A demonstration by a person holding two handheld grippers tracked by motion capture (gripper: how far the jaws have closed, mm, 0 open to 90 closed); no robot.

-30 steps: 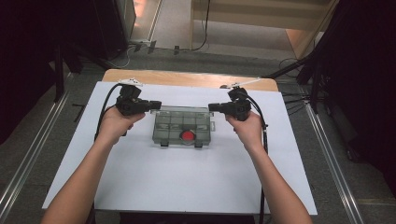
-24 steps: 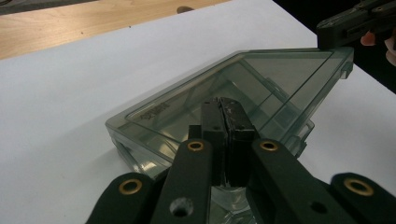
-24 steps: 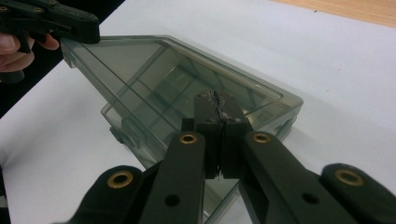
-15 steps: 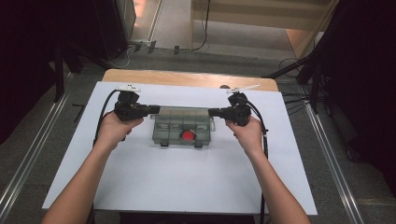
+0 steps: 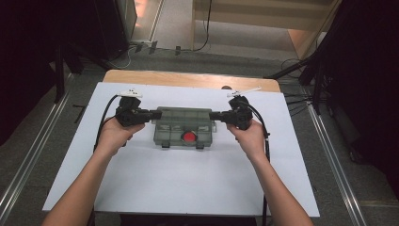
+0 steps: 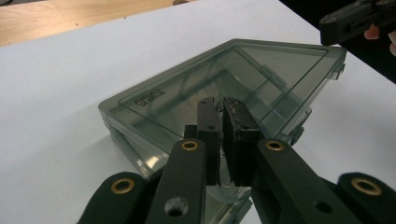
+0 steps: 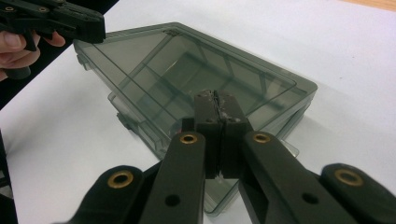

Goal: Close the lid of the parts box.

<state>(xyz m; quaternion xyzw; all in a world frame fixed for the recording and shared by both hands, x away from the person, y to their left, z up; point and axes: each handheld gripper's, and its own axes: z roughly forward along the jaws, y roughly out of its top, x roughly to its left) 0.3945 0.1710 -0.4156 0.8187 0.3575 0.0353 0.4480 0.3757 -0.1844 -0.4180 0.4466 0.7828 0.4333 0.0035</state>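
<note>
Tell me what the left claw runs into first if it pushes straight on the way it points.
Likely the clear organiser box: the left claw, jaws shut, points over its near end, tips above the lid. Height is unclear; if it clears the lid, the right claw comes next.

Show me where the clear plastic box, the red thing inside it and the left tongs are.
Clear plastic box (image 5: 184,123), high view, on the lid's far half.
Red thing (image 5: 189,137), high view, on its middle, seen through the lid.
Left tongs (image 6: 226,105), left gripper view, between the two black tips.
</note>
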